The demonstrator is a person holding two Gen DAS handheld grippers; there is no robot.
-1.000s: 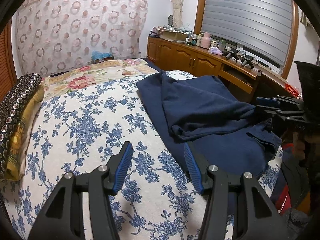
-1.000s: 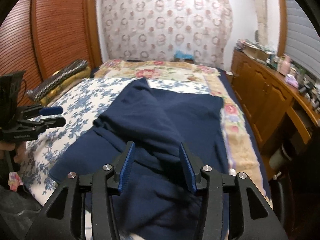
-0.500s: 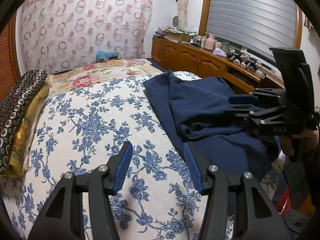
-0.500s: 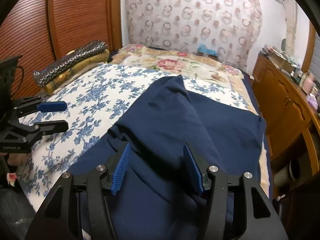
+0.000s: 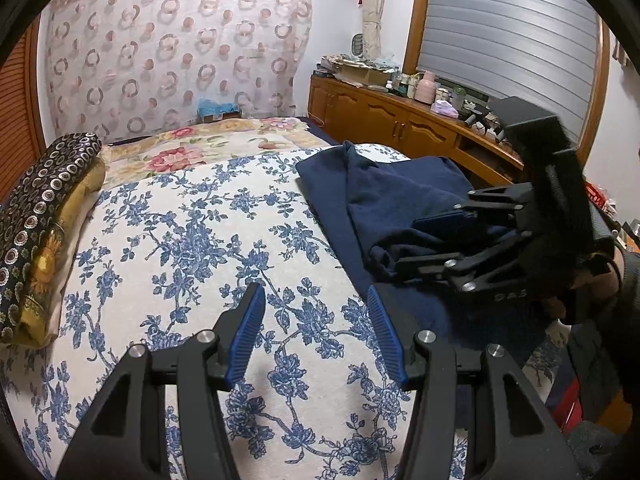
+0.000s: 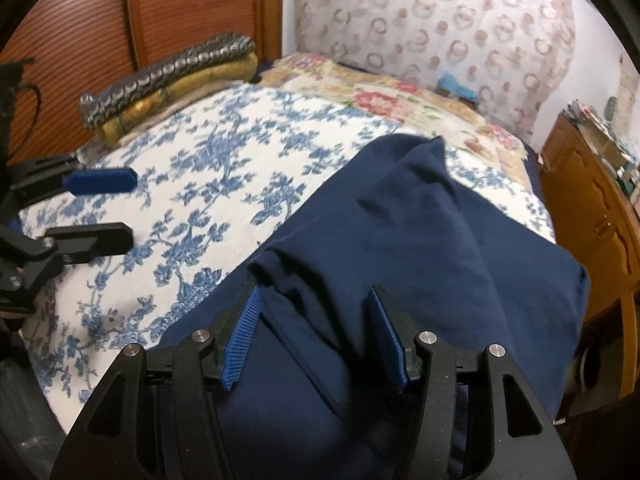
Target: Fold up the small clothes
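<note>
A dark navy garment (image 5: 400, 200) (image 6: 440, 240) lies rumpled and partly folded on the right half of the bed. My right gripper (image 6: 314, 320) hovers low over its near part, jaws open, and a ridge of the navy cloth runs between the blue pads (image 6: 242, 336) without being pinched. In the left wrist view the right gripper (image 5: 424, 244) reaches in from the right above the garment's near fold. Open and empty, my left gripper (image 5: 316, 320) (image 6: 116, 208) hangs over the blue-flowered bedspread (image 5: 180, 240), just left of the garment's edge.
Stacked pillows (image 5: 40, 220) (image 6: 168, 76) lie at the bed's left side by a wooden slatted wall. A wooden cabinet (image 5: 400, 128) (image 6: 592, 208) cluttered with bottles runs along the right. A patterned curtain hangs behind the bed. A hand (image 5: 600, 280) grips the right tool.
The right gripper has swung in and down over the navy garment, rolled a little, and its jaws stand slightly wider. The left gripper has hardly moved.
</note>
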